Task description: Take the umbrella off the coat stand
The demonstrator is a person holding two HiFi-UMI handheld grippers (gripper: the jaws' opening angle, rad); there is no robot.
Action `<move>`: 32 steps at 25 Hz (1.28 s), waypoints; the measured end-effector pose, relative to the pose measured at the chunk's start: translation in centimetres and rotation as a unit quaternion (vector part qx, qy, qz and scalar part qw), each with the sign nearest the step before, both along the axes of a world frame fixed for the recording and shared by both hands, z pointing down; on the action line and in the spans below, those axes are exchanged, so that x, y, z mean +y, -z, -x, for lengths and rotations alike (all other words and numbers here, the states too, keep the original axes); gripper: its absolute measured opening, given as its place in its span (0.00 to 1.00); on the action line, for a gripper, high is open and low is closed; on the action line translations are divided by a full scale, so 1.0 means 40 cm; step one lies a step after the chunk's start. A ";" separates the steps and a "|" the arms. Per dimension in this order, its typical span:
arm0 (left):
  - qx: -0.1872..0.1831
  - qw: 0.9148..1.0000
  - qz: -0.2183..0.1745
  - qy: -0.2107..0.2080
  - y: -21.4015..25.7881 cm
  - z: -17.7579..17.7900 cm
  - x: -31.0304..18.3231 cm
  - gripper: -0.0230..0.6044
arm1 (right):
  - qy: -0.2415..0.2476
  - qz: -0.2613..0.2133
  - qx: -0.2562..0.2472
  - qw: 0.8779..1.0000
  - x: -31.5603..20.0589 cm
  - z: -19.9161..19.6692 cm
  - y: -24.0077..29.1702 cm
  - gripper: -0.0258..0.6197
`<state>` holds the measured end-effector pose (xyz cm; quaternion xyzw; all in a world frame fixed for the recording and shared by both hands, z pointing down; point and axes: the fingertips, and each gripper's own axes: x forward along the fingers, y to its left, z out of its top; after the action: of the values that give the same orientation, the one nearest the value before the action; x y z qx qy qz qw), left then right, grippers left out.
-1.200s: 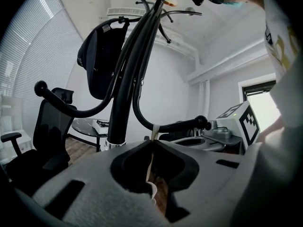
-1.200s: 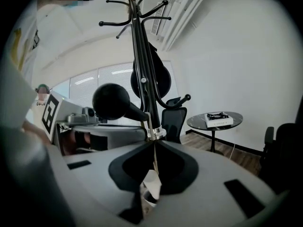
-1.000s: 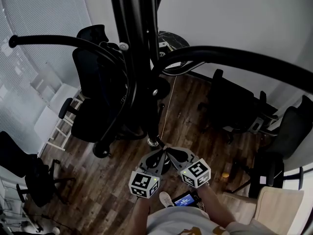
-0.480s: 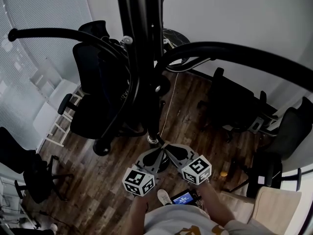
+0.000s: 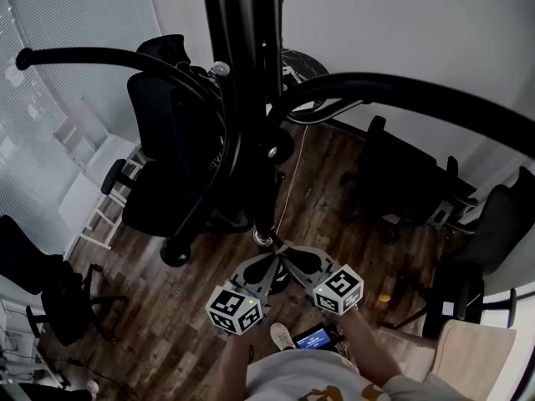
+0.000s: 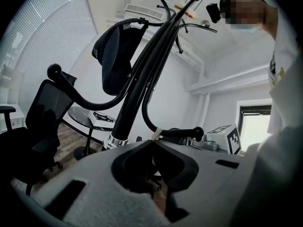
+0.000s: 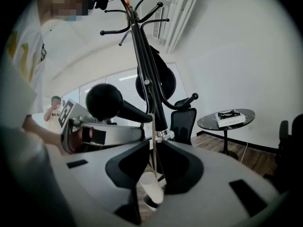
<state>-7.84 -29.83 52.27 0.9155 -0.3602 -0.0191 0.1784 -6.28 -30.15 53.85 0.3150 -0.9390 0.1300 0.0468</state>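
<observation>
1. Your left tongs [image 6: 152, 143] have their jaw tips pressed together. Nothing shows between them, only floor through the hollow behind the tips.
2. Your right tongs [image 7: 152, 144] are closed to a slit on a thin pale strip [image 7: 152, 136]. The strip runs down from the stand's low ball-ended hook [image 7: 128, 111] and ends in a pale cylinder [image 7: 152, 186] close to the camera.
3. Both tongs point upward and meet tip to tip just near of the bright metal collar [image 5: 262, 239], low on the stand. I judge you hold them there because the bottom end has to be freed or steadied before anything can lift.
4. The thick black shaft [image 6: 125, 115] ending in that collar reads as the umbrella. It hangs close along the pole of the coat stand [image 5: 418, 94] and is not yet off it.
5. A dark cap [image 6: 116, 56] hangs higher on the stand, left of the shaft, clear of your grip.
6. Where the umbrella's handle catches is lost among the upper arms, which cross the head view.
7. You cannot tell whether the pale strip belongs to the umbrella or the hook.
8. The stand's base is hidden behind your tongs.
</observation>
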 end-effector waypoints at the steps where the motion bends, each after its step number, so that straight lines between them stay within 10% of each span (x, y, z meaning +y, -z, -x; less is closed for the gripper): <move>1: 0.001 1.000 0.000 0.000 0.000 0.000 -0.001 0.08 | -0.001 0.002 0.002 1.000 -0.004 0.003 -0.003 0.16; 32: 0.002 1.000 0.008 -0.002 0.010 -0.033 0.016 0.07 | -0.067 0.051 -0.050 0.995 -0.008 -0.049 -0.006 0.07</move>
<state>-6.53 -29.20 51.86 0.9145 -0.3585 -0.0176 0.1869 -4.31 -30.48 54.08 0.3678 -0.9089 0.1963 0.0073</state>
